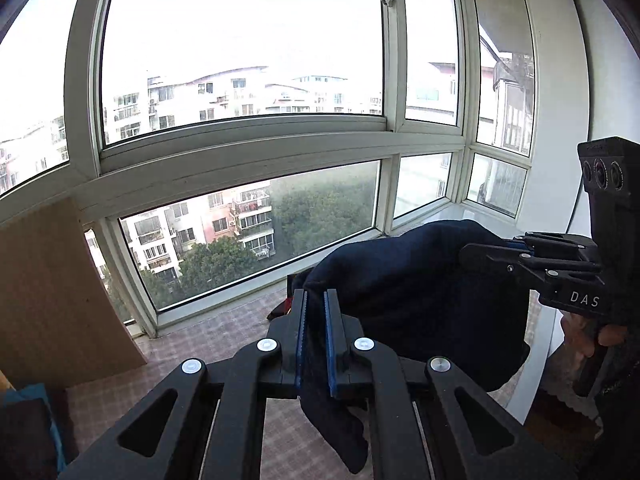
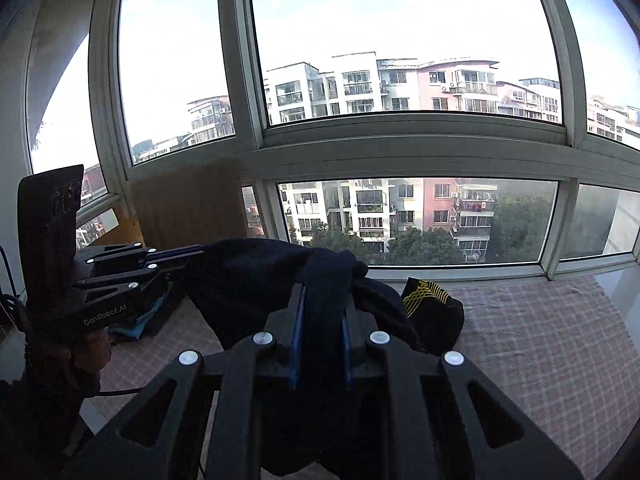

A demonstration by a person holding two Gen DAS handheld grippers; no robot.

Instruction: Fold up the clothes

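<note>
We hold navy garment lifted above checked counter, left claw clamped on one edge, right claw clamped on another, black-yellow cloth lying beneath by window.

The garment is dark, matt, soft knit cloth. The grippers are matt black plastic with shiny metal rivets. The checked cover is woven cloth.
</note>
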